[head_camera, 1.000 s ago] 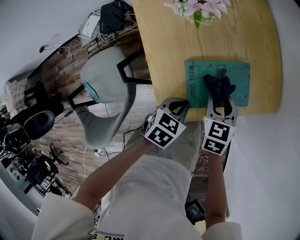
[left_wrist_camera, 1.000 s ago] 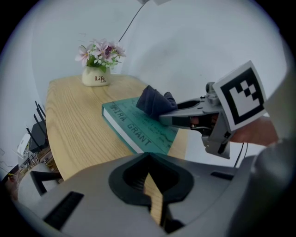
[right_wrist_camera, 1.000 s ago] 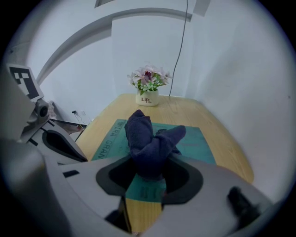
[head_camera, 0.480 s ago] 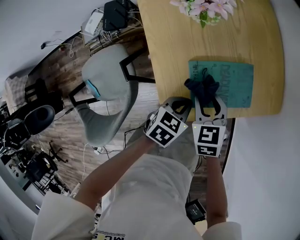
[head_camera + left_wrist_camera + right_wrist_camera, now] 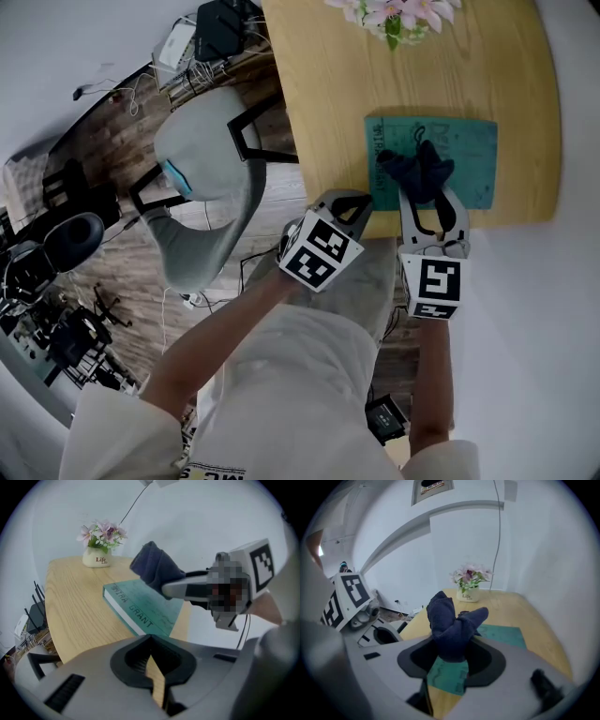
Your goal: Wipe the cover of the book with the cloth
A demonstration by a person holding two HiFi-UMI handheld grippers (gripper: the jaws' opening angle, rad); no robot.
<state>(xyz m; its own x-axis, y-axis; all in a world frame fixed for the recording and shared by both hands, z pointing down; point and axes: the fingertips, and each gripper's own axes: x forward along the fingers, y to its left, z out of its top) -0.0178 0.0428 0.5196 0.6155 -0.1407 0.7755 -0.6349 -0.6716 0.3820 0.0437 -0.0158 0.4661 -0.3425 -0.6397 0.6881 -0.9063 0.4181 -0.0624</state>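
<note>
Right gripper [image 5: 427,192], clamped on the cloth [image 5: 417,167] above the book [image 5: 469,155] at the table [image 5: 328,94] edge, should press flat and sweep evenly; left gripper [image 5: 361,204], closed and empty, could steady the book.

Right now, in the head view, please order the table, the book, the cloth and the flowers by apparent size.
1. the wooden table, by far the largest
2. the teal book
3. the dark blue cloth and the pink flowers: unsure, because the top edge cuts off the flowers
</note>
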